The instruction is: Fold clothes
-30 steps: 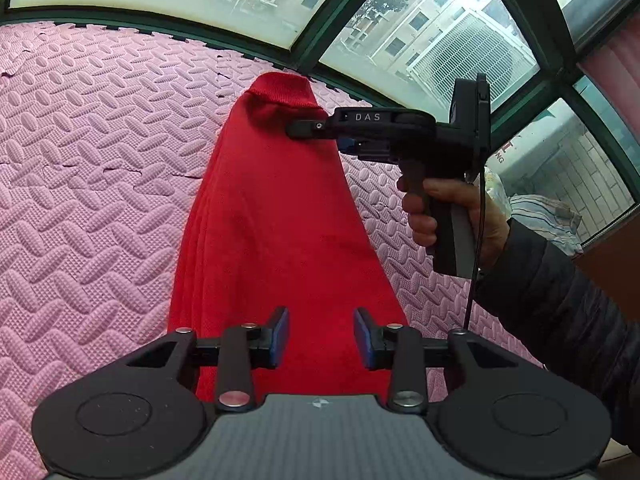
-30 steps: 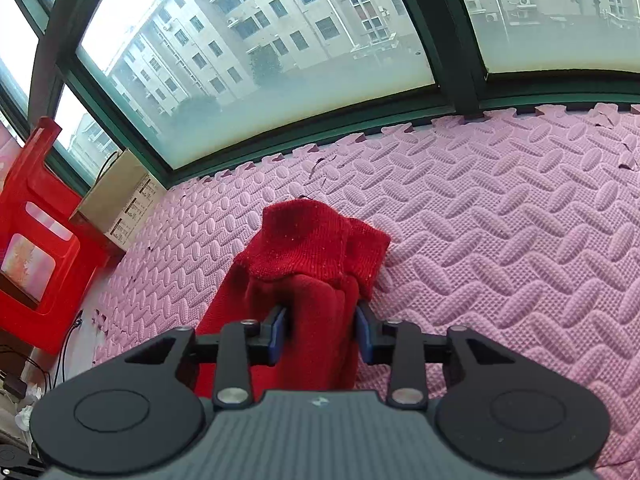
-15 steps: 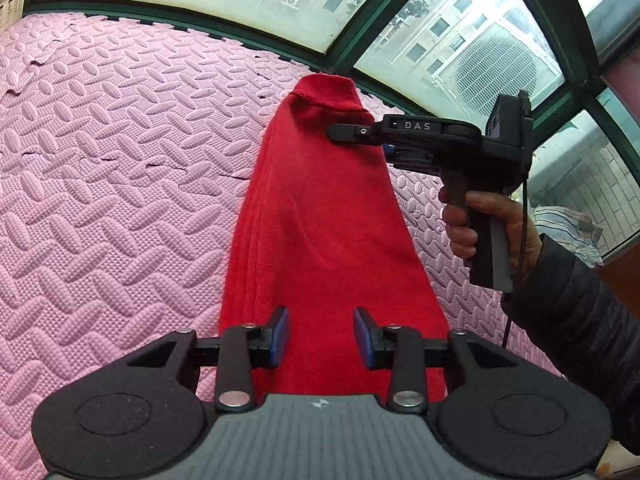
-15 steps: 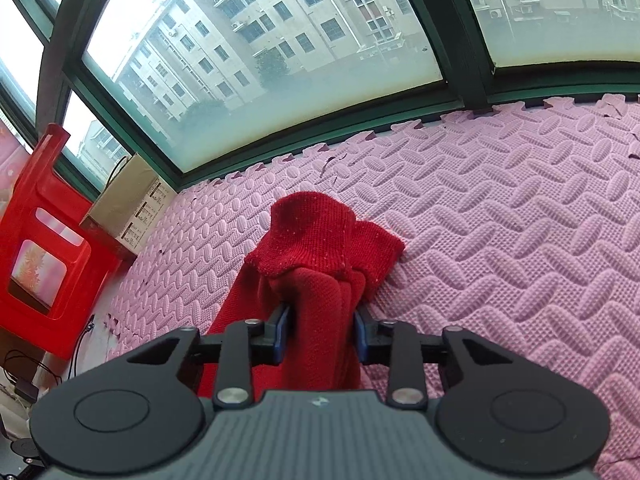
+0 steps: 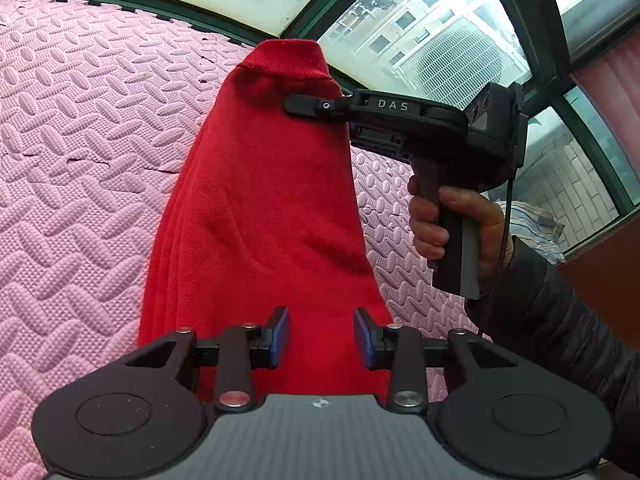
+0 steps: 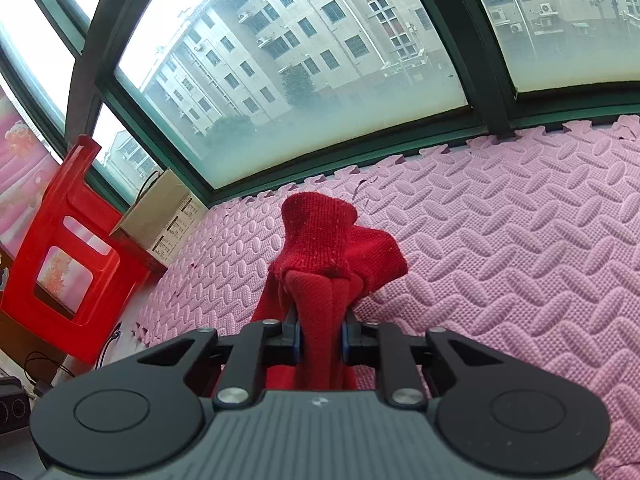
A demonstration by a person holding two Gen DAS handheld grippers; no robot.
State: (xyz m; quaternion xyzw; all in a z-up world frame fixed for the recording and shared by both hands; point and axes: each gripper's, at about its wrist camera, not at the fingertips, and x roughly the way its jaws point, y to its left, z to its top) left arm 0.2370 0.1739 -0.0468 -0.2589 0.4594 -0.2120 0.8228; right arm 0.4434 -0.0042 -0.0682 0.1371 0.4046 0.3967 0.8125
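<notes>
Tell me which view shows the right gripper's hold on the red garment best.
The right wrist view: the right gripper has just been closing, and its jaws now pinch a bunched fold of the red garment straight ahead. The left wrist view shows that gripper only side-on, near the ribbed cuff, with the pinch itself hidden.

A lived-in home, likely an enclosed balcony or sunroom of a flat: pink interlocking foam floor mats (image 6: 520, 240) run up to dark green-framed windows (image 6: 304, 80) at 12 o'clock, through which apartment blocks (image 6: 280, 40) show. A red plastic stool (image 6: 60, 248) and a cardboard box (image 6: 160, 216) stand at 9 o'clock.
</notes>
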